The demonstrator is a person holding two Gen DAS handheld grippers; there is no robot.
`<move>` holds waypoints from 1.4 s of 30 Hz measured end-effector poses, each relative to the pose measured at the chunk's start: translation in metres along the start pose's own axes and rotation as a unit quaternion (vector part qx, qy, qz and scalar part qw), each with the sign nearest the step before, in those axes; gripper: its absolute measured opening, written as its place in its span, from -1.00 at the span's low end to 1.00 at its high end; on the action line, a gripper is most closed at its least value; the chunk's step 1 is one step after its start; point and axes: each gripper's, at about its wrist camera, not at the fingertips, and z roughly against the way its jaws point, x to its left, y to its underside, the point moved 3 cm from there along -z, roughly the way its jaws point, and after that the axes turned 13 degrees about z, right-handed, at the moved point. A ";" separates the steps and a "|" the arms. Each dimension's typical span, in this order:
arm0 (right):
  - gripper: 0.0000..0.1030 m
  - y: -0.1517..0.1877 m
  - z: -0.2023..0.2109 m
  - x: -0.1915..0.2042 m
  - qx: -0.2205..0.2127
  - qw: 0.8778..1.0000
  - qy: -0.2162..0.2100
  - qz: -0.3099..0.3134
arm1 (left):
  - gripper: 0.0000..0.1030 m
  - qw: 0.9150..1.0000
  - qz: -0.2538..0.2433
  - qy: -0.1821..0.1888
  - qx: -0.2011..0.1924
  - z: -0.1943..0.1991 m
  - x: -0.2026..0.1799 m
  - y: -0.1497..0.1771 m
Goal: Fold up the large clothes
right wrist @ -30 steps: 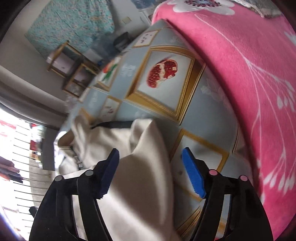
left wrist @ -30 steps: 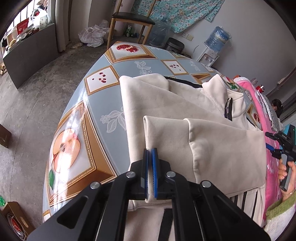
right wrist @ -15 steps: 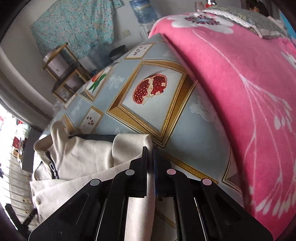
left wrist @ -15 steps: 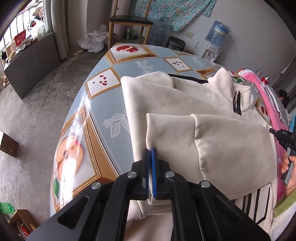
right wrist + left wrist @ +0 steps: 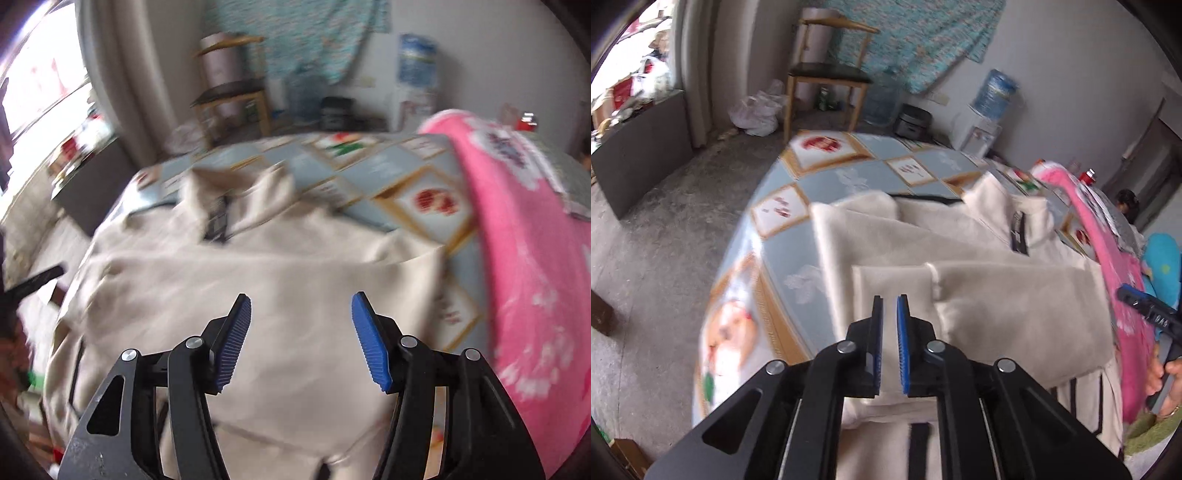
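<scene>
A cream zip-up jacket (image 5: 997, 306) lies flat on the fruit-patterned tablecloth (image 5: 849, 177), collar (image 5: 1017, 229) at the far side. One sleeve (image 5: 894, 280) is folded across the chest. My left gripper (image 5: 889, 299) hovers just above that sleeve's cuff. Its jaws are opening, a narrow gap shows between the blue pads, and the cloth lies loose below them. In the right wrist view my right gripper (image 5: 301, 295) hangs over the jacket (image 5: 258, 277) body. Its jaws are opening wide, with nothing between them. The picture there is blurred.
A pink blanket (image 5: 535, 258) lies along the right side of the table. A wooden chair (image 5: 827, 74), a water dispenser (image 5: 993, 92) and a white bag (image 5: 757, 114) stand beyond the table's far end. A hand (image 5: 1160, 373) holds the other gripper at the right edge.
The left pads were pinched on the sleeve cuff and now stand slightly apart above it. The right gripper closed on the jacket's edge, then let go and swung over the jacket's body.
</scene>
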 end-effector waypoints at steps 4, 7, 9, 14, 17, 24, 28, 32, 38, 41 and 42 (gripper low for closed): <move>0.08 0.021 -0.032 0.035 0.047 0.998 -0.004 0.036 | -0.71 0.998 -0.033 -0.031 0.050 -0.030 -0.012 0.021; 0.08 0.039 -0.056 0.037 0.089 0.995 0.021 0.040 | -0.69 0.998 -0.026 -0.036 0.049 -0.040 -0.005 0.027; 0.16 0.041 -0.049 0.037 0.085 0.995 0.030 0.037 | -0.69 0.998 -0.016 -0.035 0.051 -0.036 -0.003 0.026; 0.52 0.048 -0.025 0.043 0.065 0.998 0.012 0.005 | -0.44 0.997 -0.065 -0.027 0.028 -0.018 -0.022 0.035; 0.53 0.061 -0.046 0.042 0.107 0.994 0.035 -0.013 | -0.33 0.991 -0.096 -0.065 0.062 -0.038 -0.030 0.049; 0.70 0.075 0.021 0.061 0.058 0.996 0.029 -0.054 | -0.18 0.994 -0.090 -0.056 0.024 0.002 -0.031 0.052; 0.80 0.096 0.049 0.084 0.042 0.996 0.013 -0.073 | -0.01 0.991 -0.111 -0.075 0.015 0.023 -0.032 0.070; 0.81 0.115 0.053 0.112 0.053 0.995 0.010 -0.085 | 0.16 0.986 -0.137 -0.093 0.028 0.034 -0.030 0.100; 0.83 0.140 0.055 0.141 0.065 0.995 0.014 -0.068 | 0.34 0.983 -0.141 -0.111 0.042 0.043 -0.019 0.139; 0.84 0.149 0.053 0.149 0.074 0.995 0.024 -0.058 | 0.35 0.983 -0.130 -0.122 0.050 0.043 -0.009 0.151; 0.84 0.153 0.052 0.151 0.076 0.995 0.024 -0.059 | 0.36 0.983 -0.125 -0.124 0.052 0.043 -0.005 0.155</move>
